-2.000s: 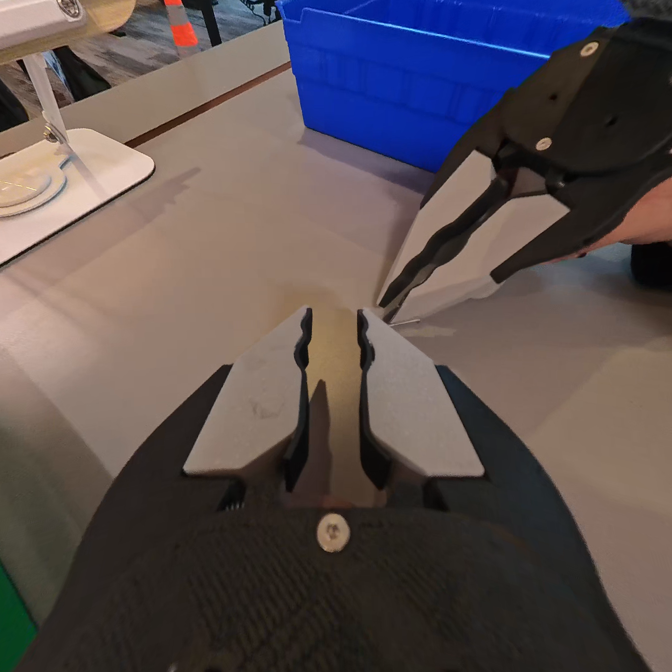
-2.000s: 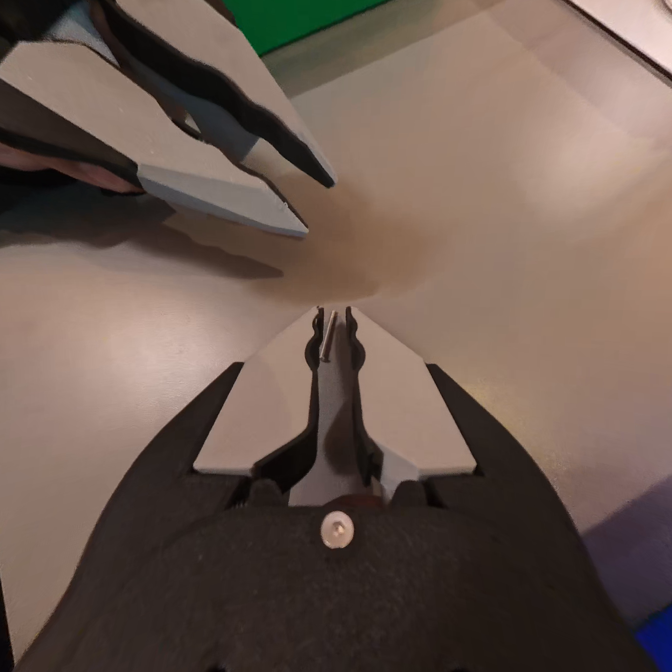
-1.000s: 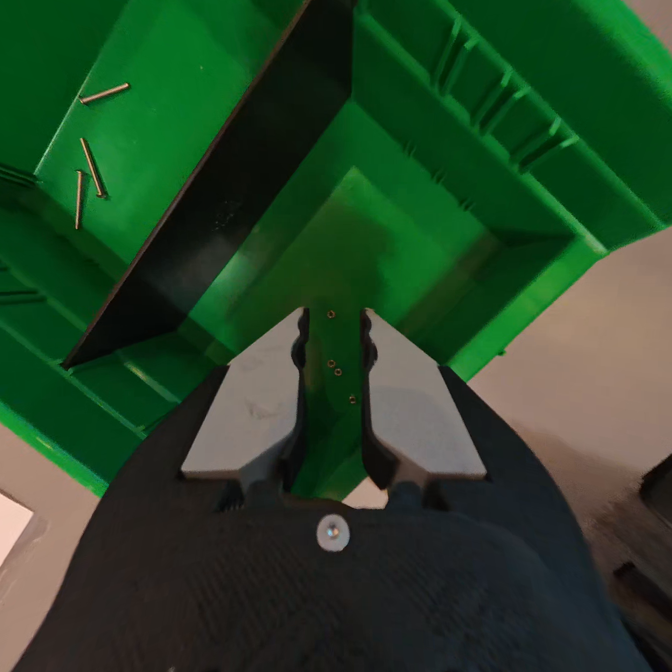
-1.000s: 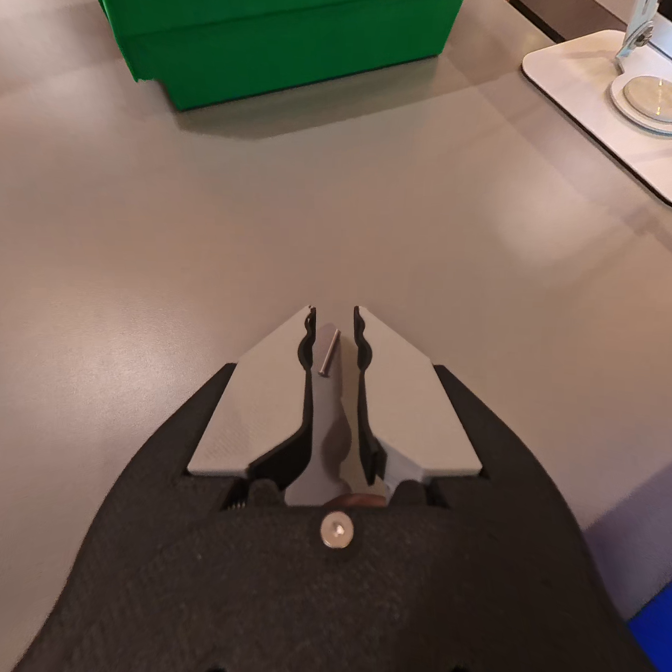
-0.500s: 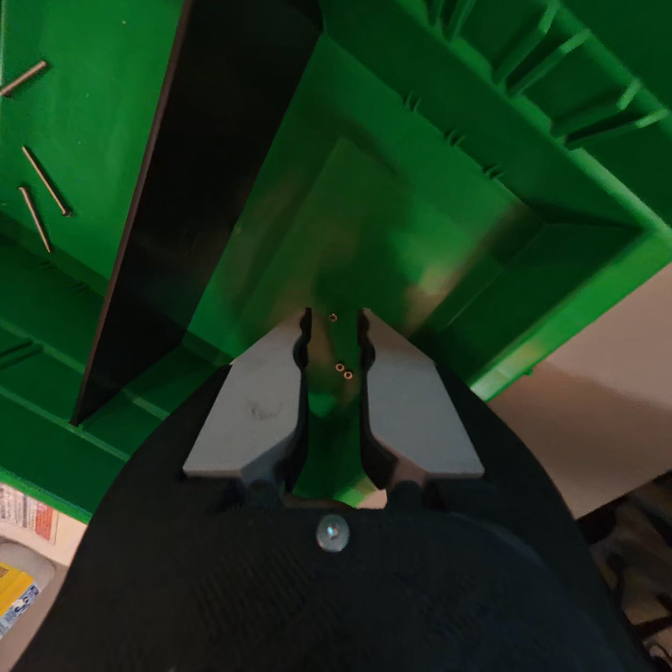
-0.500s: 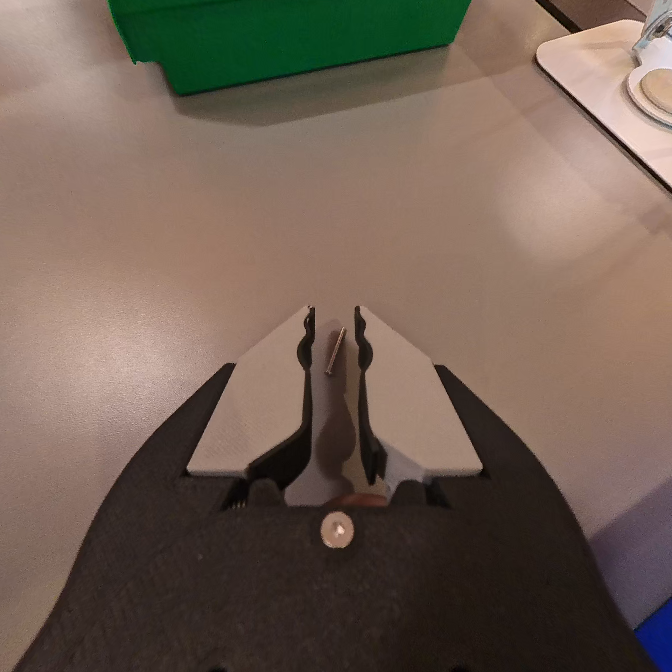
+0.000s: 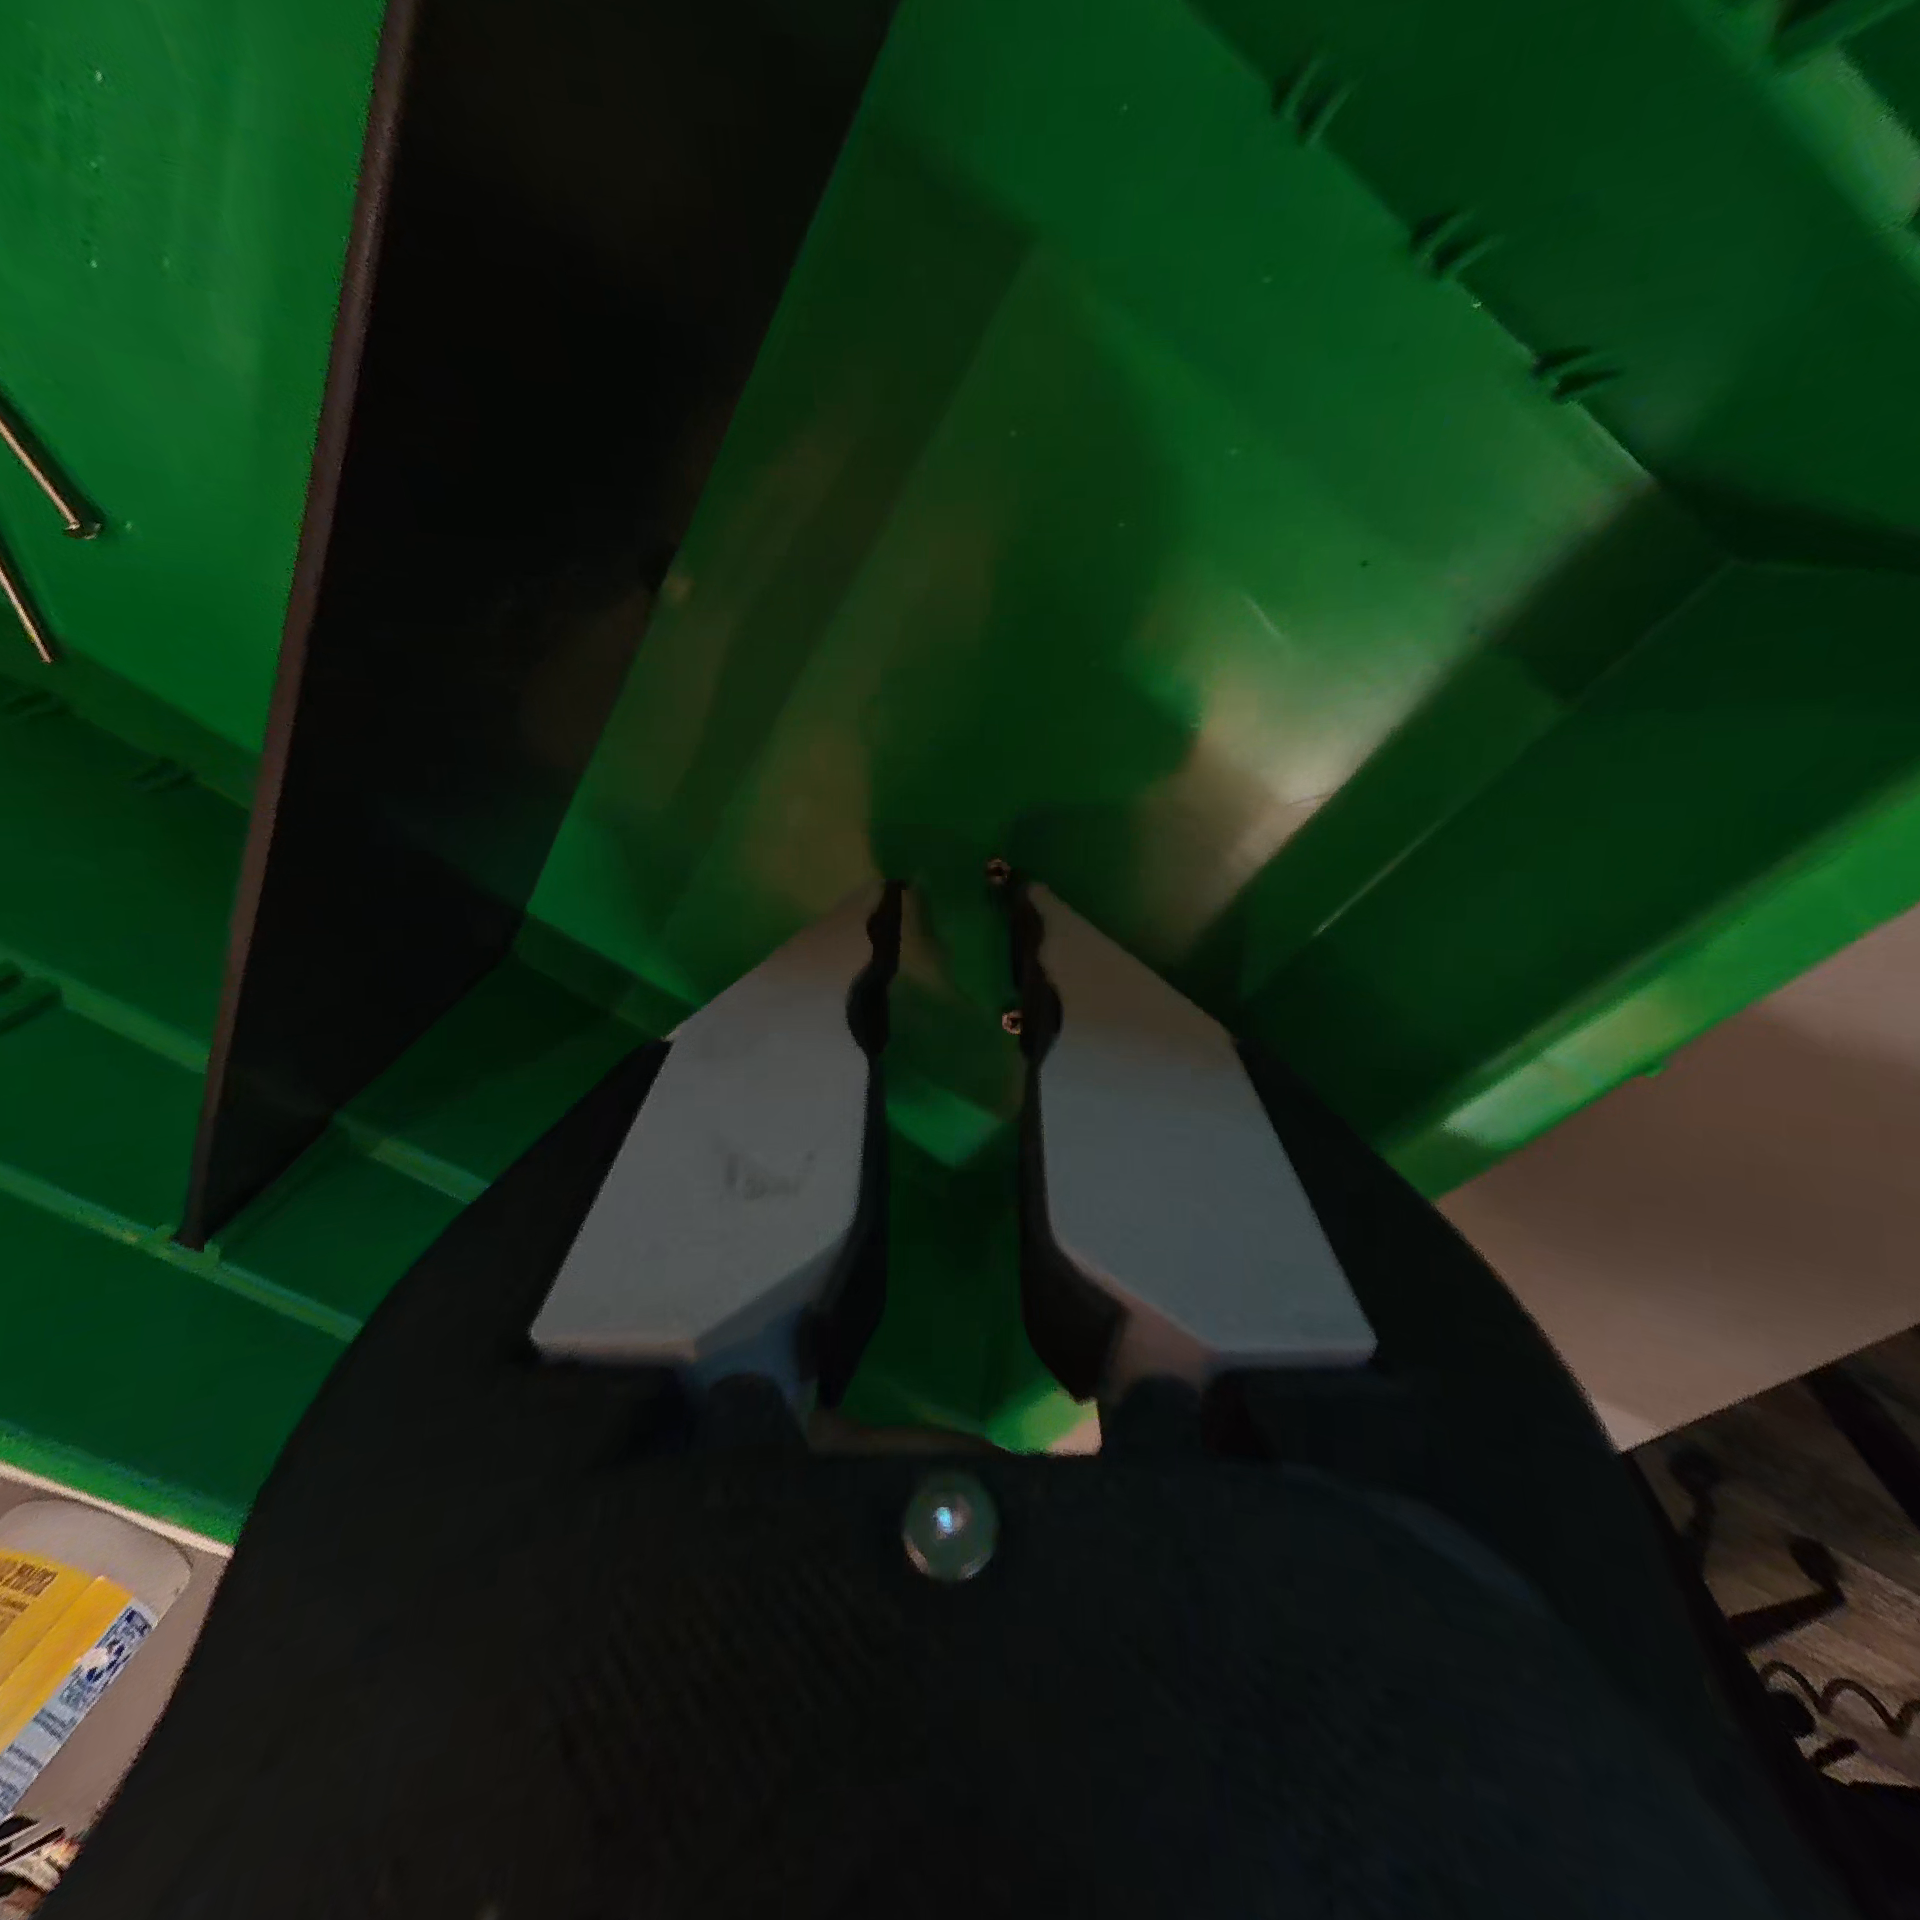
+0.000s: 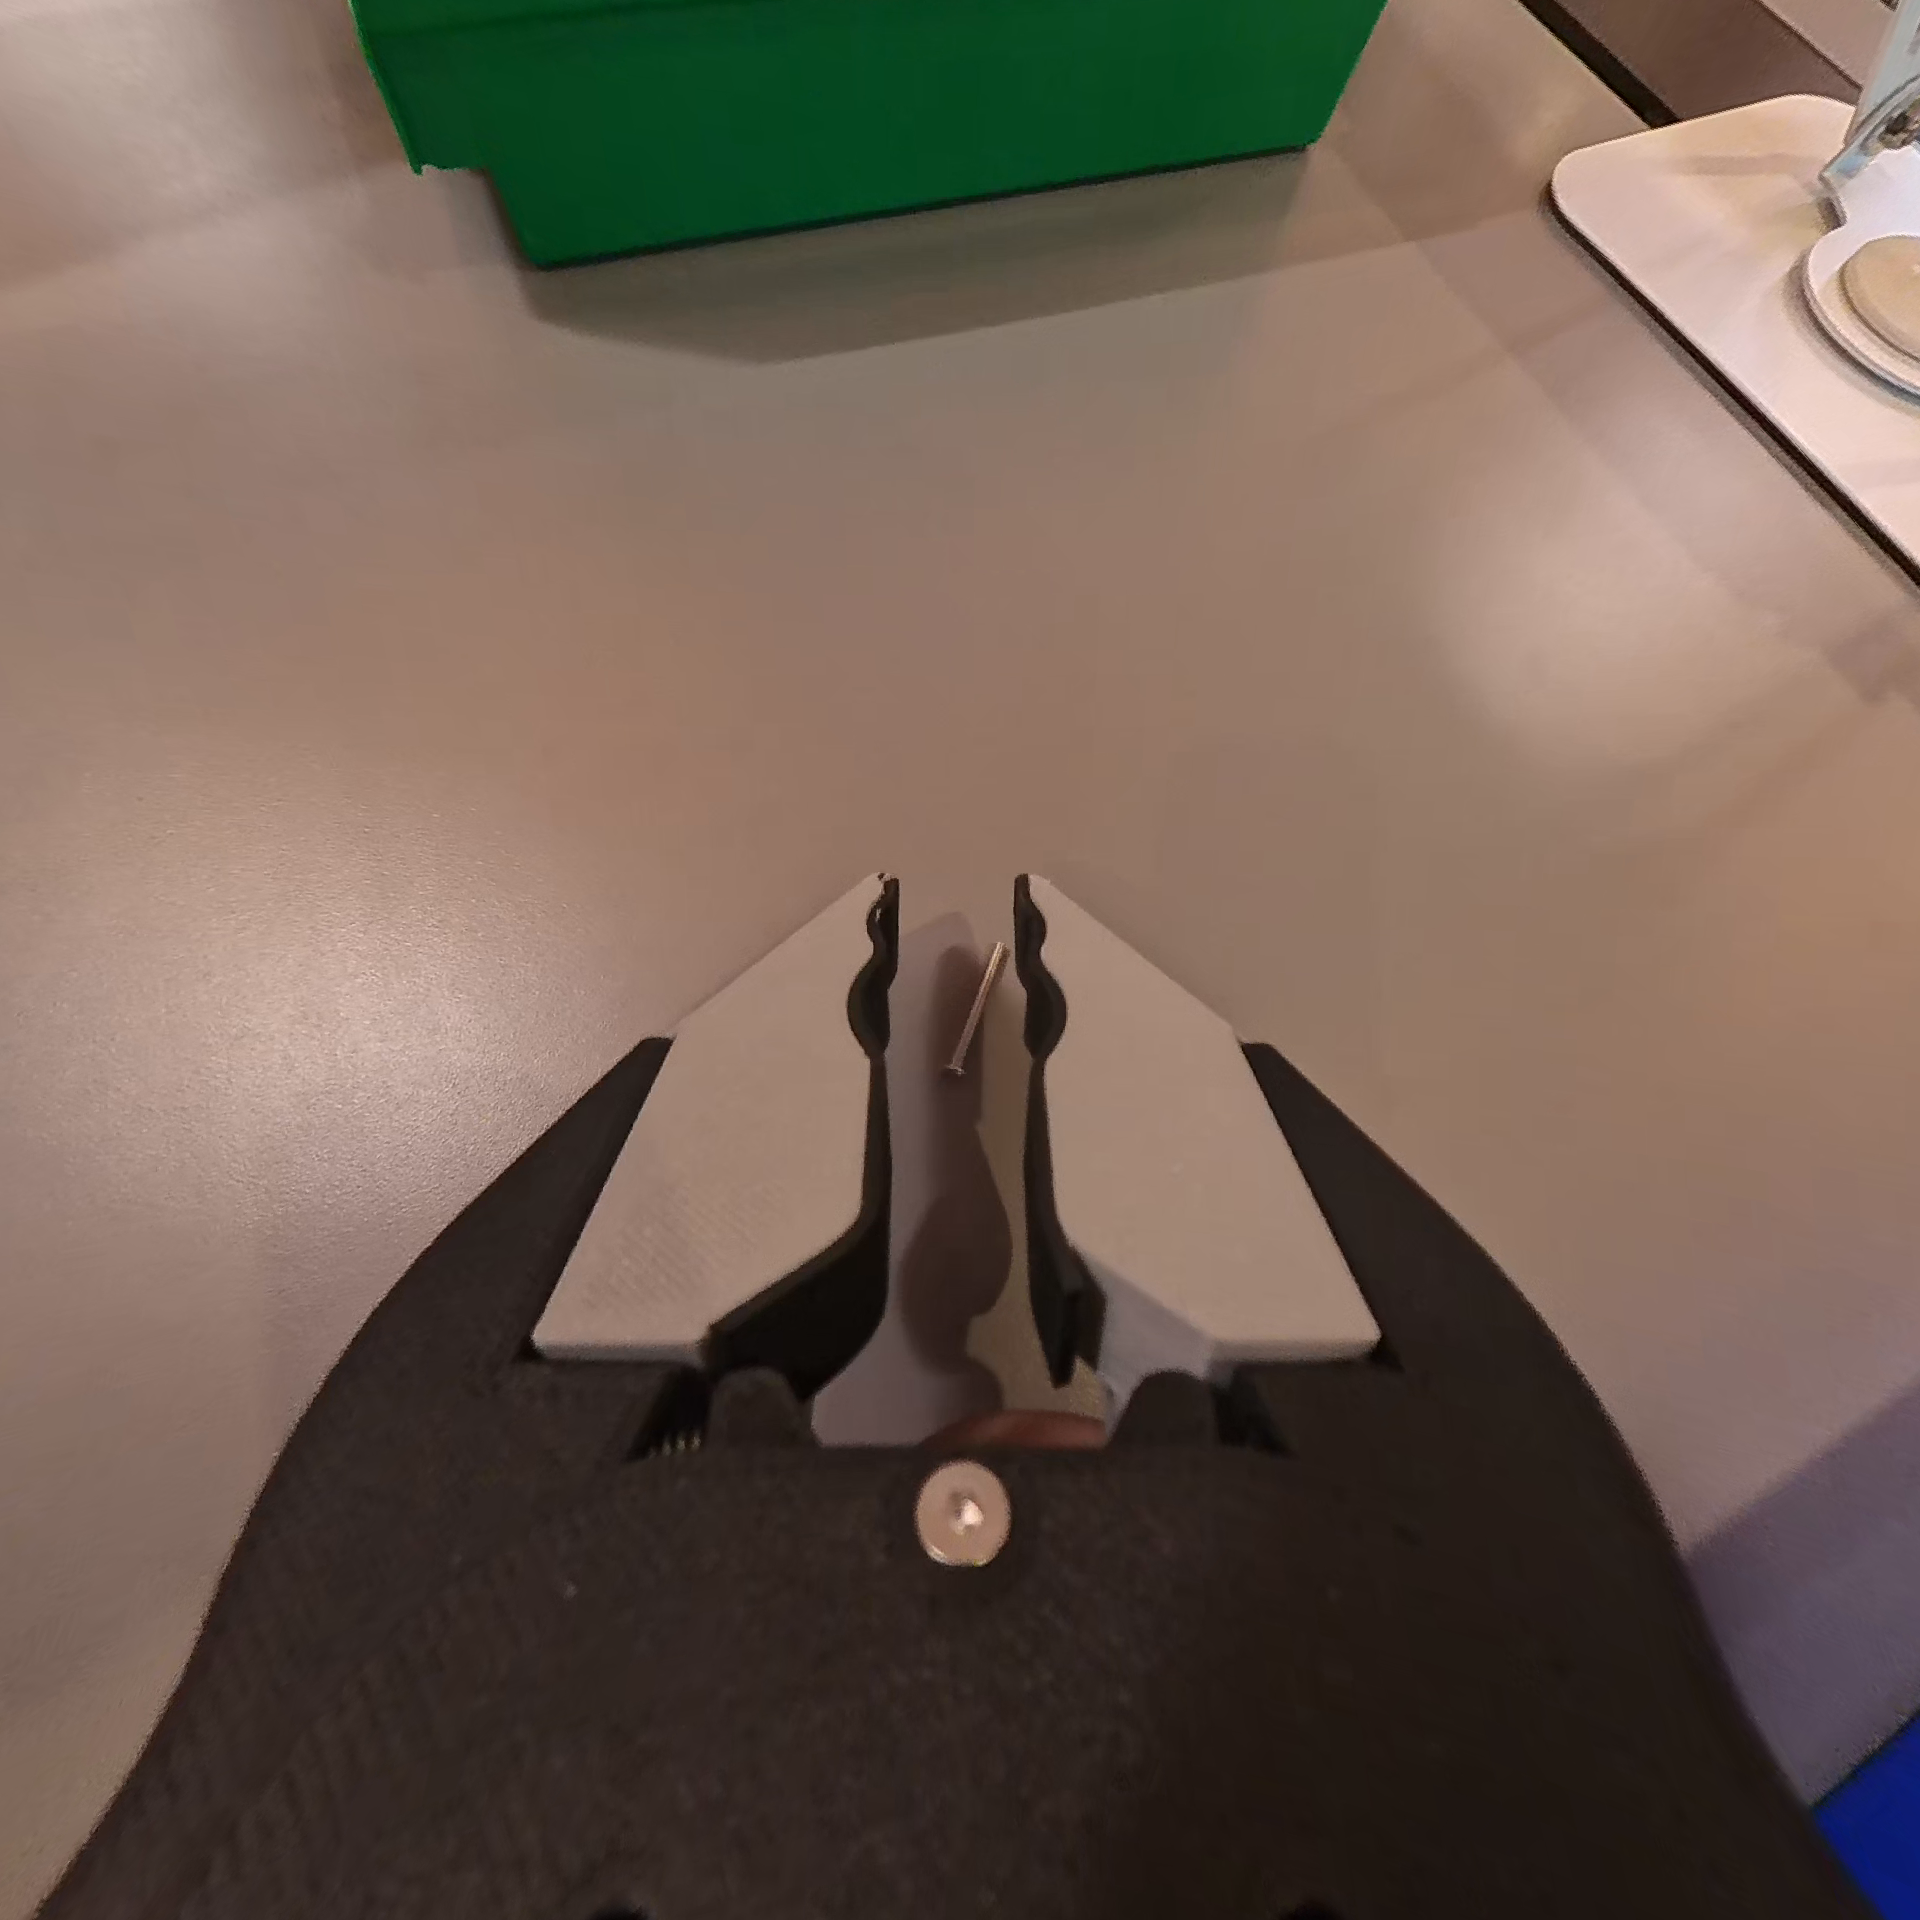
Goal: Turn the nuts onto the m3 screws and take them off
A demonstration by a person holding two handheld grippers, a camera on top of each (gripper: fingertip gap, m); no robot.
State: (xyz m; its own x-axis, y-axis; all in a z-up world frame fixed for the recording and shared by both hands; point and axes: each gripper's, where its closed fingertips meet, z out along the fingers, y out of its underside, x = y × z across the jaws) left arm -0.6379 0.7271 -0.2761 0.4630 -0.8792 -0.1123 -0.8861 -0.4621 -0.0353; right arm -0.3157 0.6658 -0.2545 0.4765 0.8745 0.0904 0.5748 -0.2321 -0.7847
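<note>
My left gripper point(image 7: 954, 888) is open and reaches down into the right compartment of a green bin point(image 7: 1351, 436). Two tiny nuts show by its right finger: one point(image 7: 997, 871) at the tip, one point(image 7: 1008, 1023) just inside it. Thin screws point(image 7: 47, 488) lie in the bin's left compartment, at the view's left edge. My right gripper point(image 8: 954, 883) is open, low over the grey table point(image 8: 520, 675). A single thin screw point(image 8: 975, 1008) lies on the table between its fingers, touching neither.
A black divider point(image 7: 499, 468) splits the green bin. In the right wrist view the bin point(image 8: 883, 104) stands at the far edge of the table. A white board point(image 8: 1714, 281) with a round metal part lies at the right. A yellow packet point(image 7: 62, 1652) shows at lower left. The left gripper's tips are roughly 35 cm from the right gripper's.
My left gripper has moved deeper into the bin's right compartment, closer to the nuts, and the view has darkened. My right gripper has crept slightly over the screw, which stays on the table.
</note>
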